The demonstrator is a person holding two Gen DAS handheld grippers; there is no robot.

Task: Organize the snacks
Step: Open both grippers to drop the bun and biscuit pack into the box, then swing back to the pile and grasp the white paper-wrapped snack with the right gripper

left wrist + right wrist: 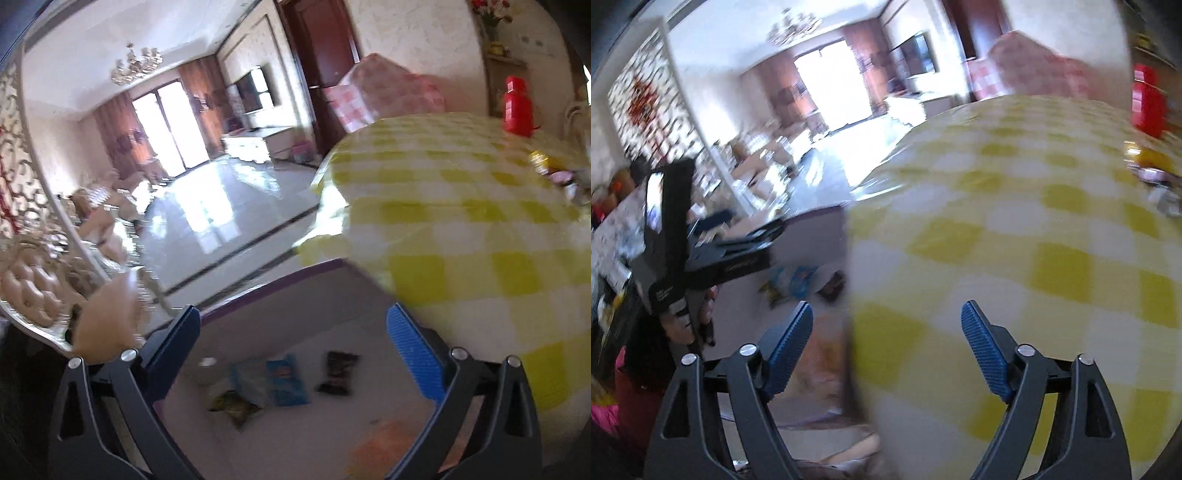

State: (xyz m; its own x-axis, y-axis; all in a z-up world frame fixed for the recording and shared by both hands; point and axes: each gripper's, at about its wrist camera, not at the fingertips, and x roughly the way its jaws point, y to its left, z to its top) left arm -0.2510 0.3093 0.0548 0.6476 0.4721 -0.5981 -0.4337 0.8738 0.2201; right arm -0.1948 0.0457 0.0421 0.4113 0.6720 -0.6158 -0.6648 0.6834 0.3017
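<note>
Both tools are hanging released and empty: the left tool (293, 354) over snack packets (284, 384) lying on a white surface beside the table (461, 221), the right tool (886, 339) at the table's edge. Packets look light, crinkly, slippery; pinching a sealed edge seems safest.

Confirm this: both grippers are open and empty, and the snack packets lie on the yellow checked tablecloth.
Not quite. The snack packets lie in the white bin beside the yellow checked tablecloth, as the left wrist view shows. The left gripper and right gripper are open and empty.
</note>
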